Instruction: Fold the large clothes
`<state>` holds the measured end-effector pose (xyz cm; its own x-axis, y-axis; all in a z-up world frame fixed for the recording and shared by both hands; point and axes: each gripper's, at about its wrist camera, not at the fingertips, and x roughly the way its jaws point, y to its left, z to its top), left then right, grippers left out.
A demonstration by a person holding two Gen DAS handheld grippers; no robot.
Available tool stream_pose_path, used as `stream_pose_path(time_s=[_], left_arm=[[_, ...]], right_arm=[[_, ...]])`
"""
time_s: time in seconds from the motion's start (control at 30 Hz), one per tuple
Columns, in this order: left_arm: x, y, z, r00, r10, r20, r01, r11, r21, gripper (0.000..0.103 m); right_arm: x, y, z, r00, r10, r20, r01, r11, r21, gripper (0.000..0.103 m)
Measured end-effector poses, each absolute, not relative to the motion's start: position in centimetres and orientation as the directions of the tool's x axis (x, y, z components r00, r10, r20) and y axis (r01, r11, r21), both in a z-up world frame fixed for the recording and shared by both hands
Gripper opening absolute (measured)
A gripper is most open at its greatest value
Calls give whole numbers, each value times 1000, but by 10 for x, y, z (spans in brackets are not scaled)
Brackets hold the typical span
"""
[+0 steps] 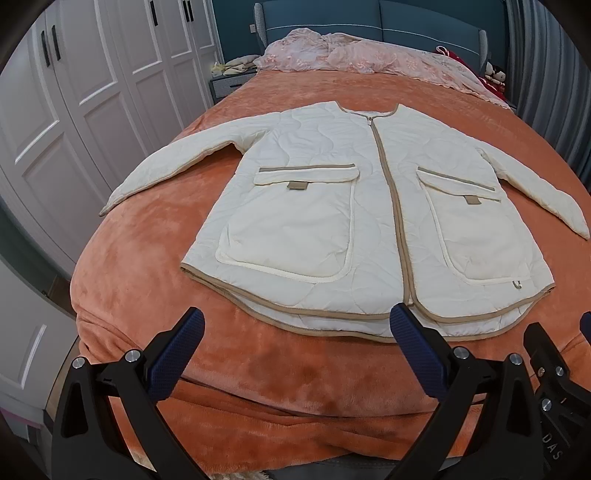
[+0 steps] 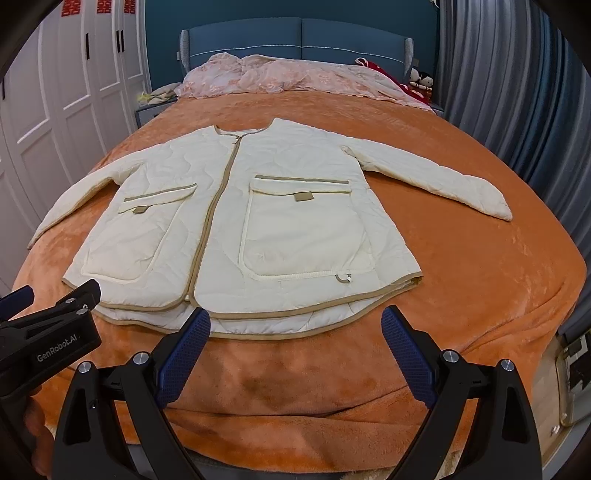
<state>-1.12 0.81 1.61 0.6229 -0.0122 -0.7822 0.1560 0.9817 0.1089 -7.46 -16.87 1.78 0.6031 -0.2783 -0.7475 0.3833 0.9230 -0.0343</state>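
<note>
One jacket, cream quilted with tan trim, spread flat and front-up on the orange blanket, zipped, collar toward the headboard. Two sleeves angled out from the jacket's sides, two flap pockets on the front, one metal ring at the hem corner of one pocket. Two grippers near the jacket's hem, neither touching the cloth: left gripper spread wide, nothing between its blue pads; right gripper likewise released and holding nothing. One pink quilt bunched beyond the jacket's collar, against the headboard. White wardrobe off the jacket's left-hand sleeve, grey curtain off the other. Doll beside the quilt; exact count hard to tell.
</note>
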Motion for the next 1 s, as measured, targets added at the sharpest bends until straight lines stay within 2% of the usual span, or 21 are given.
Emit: stream_pose_path(time_s=[1.0], left_arm=[[-18, 12, 17, 626, -17, -780, 154, 983, 102, 98]], right_arm=[[-76, -168, 17, 602, -277, -749, 384, 923, -33, 92]])
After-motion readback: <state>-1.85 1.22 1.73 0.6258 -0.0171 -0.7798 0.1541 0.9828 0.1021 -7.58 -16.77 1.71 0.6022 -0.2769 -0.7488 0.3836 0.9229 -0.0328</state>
